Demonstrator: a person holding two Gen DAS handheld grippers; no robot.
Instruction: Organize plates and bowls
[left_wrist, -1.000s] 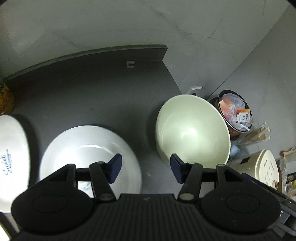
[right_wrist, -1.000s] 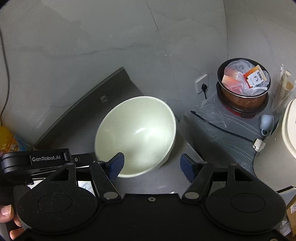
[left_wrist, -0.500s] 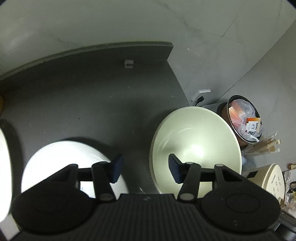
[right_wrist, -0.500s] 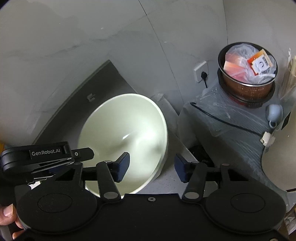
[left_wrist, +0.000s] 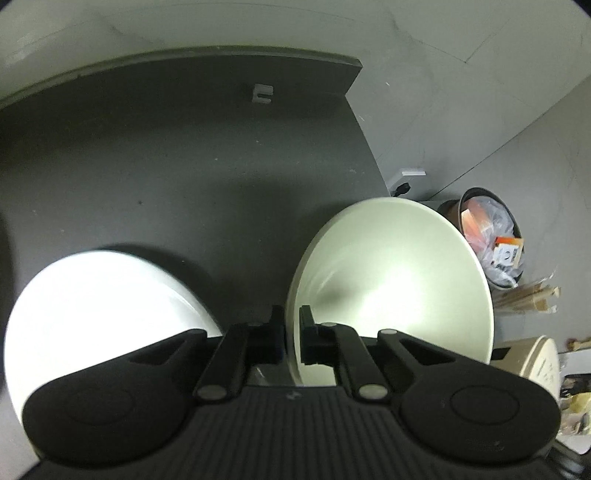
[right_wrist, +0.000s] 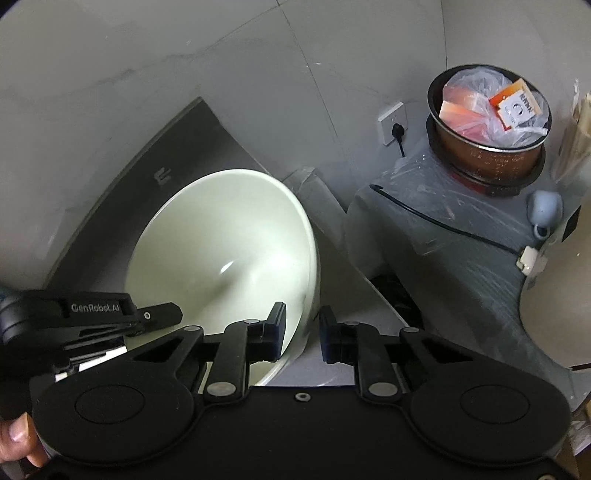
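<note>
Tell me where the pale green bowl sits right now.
The pale green bowl sits at the dark table's right edge, right of the white plate, its rim between the fingers of both the left gripper and right gripper.

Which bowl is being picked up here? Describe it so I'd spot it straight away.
Start at the dark grey counter. Near its right edge sits the pale green bowl, the left gripper pinching its rim. Unlike the bright white dish to its left, it is deep, greenish and glossy.
</note>
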